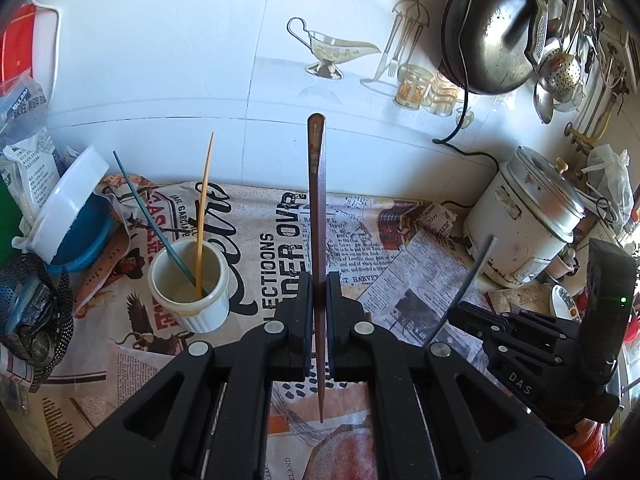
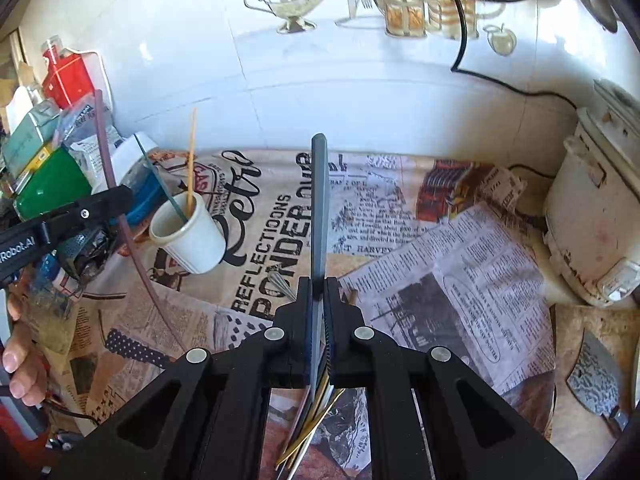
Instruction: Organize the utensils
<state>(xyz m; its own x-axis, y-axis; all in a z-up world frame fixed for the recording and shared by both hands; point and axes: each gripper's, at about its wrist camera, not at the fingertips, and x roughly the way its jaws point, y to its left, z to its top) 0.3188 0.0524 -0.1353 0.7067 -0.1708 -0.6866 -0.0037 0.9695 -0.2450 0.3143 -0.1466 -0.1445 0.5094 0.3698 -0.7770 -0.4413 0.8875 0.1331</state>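
My left gripper (image 1: 319,280) is shut on a long brown chopstick (image 1: 317,200) that points up and away between its pads. Left of it stands a white ridged cup (image 1: 188,284) holding a teal chopstick (image 1: 152,216) and a yellow chopstick (image 1: 205,208). My right gripper (image 2: 319,284) is shut on a grey-blue chopstick (image 2: 320,208), held above the table. Several more utensils (image 2: 316,420) lie under the right gripper. The cup (image 2: 188,236) is to its left, with the left gripper (image 2: 120,196) and the brown chopstick (image 2: 108,160) beyond.
A newspaper-print cloth (image 1: 400,264) covers the counter. A white rice cooker (image 1: 524,216) stands at the right, with a black wok (image 1: 488,28) and hung utensils above it. A cleaver (image 2: 592,380) lies near right. Packets, a blue bowl (image 1: 80,236) and boxes crowd the left.
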